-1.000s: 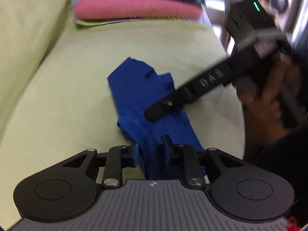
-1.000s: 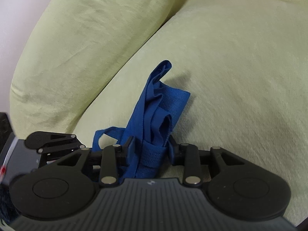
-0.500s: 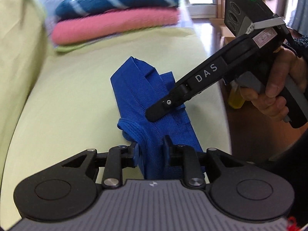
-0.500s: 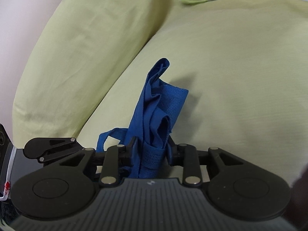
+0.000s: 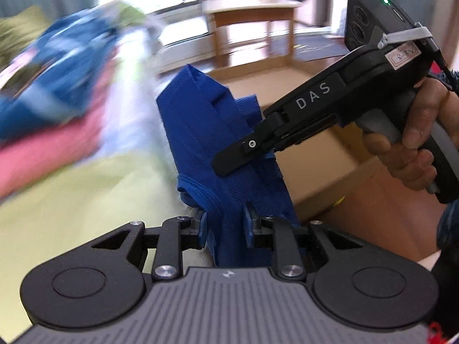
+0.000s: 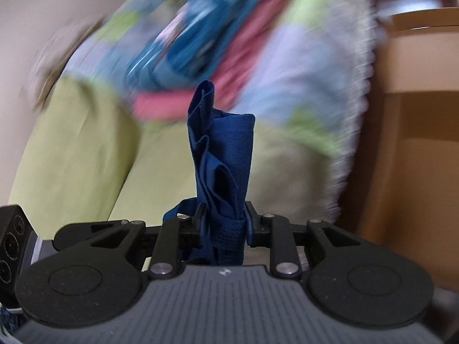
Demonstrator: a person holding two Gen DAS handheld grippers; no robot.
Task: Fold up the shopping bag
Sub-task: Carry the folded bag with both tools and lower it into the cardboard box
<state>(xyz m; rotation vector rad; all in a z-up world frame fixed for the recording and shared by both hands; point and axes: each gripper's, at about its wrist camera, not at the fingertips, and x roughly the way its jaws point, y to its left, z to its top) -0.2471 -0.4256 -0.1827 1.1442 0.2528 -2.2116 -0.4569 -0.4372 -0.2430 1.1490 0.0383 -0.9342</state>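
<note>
The blue shopping bag [image 5: 218,143] is bunched into a narrow folded strip and held in the air between both grippers. My left gripper [image 5: 226,223] is shut on one end of it. The right gripper [image 5: 243,157] comes in from the right in the left wrist view and clamps the bag's far side. In the right wrist view the right gripper [image 6: 222,223] is shut on the bag [image 6: 223,154], which stands upright from its jaws. A handle loop [image 6: 175,213] hangs by the left finger.
A yellow-green sofa cushion [image 6: 80,149] lies below. A stack of folded pink and blue towels [image 5: 48,91] sits at its far end, blurred by motion. A wooden table [image 5: 249,20] and brown floor [image 5: 330,172] lie to the right.
Both grippers have lifted the bag off the cushion and swung toward the sofa's edge. The views now tilt toward the room and floor. The grips are unchanged.
</note>
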